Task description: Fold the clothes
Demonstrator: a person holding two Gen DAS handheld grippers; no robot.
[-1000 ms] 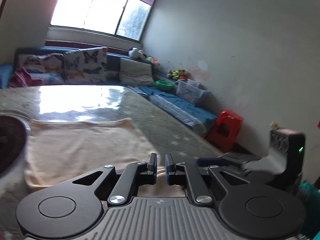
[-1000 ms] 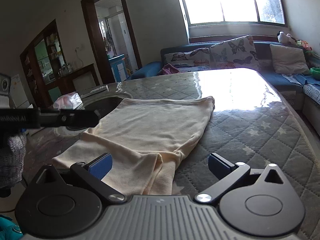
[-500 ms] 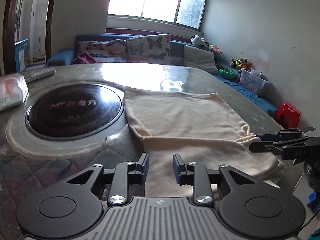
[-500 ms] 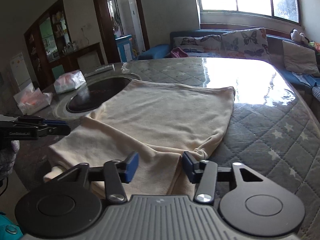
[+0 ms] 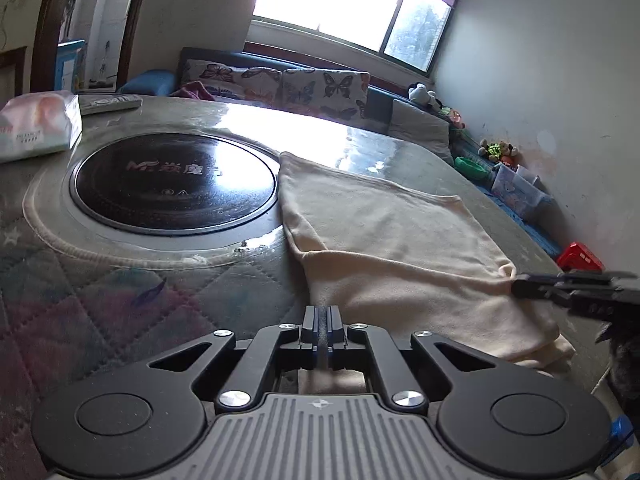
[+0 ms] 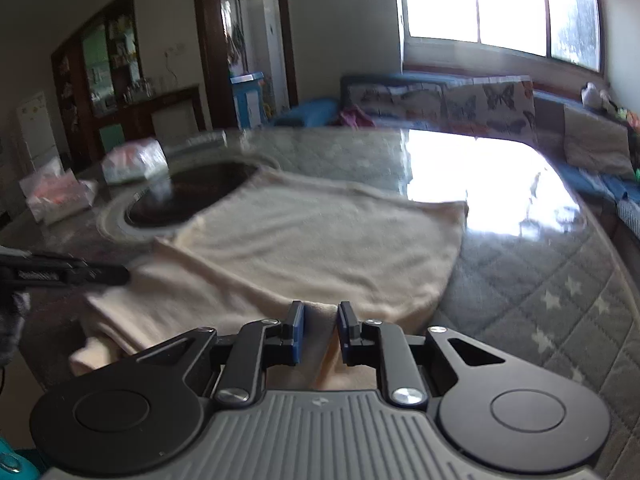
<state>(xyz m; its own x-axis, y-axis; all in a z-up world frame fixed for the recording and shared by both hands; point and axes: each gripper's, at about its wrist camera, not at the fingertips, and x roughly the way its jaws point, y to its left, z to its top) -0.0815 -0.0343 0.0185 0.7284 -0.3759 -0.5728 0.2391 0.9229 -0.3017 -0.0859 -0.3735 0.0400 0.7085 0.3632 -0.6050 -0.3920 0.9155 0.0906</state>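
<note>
A cream garment (image 5: 400,232) lies flat on the quilted table (image 5: 80,300), its near part doubled over. My left gripper (image 5: 321,320) sits at the garment's near left edge with its jaws together on the cloth, and more cloth shows beneath them. From the right wrist view the same gripper (image 6: 124,276) touches that edge of the garment (image 6: 320,240). My right gripper (image 6: 320,328) is at the near right corner. Its jaws are closing and a cream fold fills the narrow gap between them. In the left wrist view its tip (image 5: 516,286) meets a puckered corner of cloth.
A round black hob (image 5: 176,184) is set into the table just left of the garment. A tissue pack (image 5: 36,128) and a remote (image 5: 110,102) lie at the far left. A sofa with butterfly cushions (image 5: 280,80) stands behind; a red stool (image 5: 580,258) stands right of the table.
The left gripper swung left and down to the garment's left edge, opened a little, then shut. The right gripper's jaws went from wide open to nearly closed around the cloth fold.
</note>
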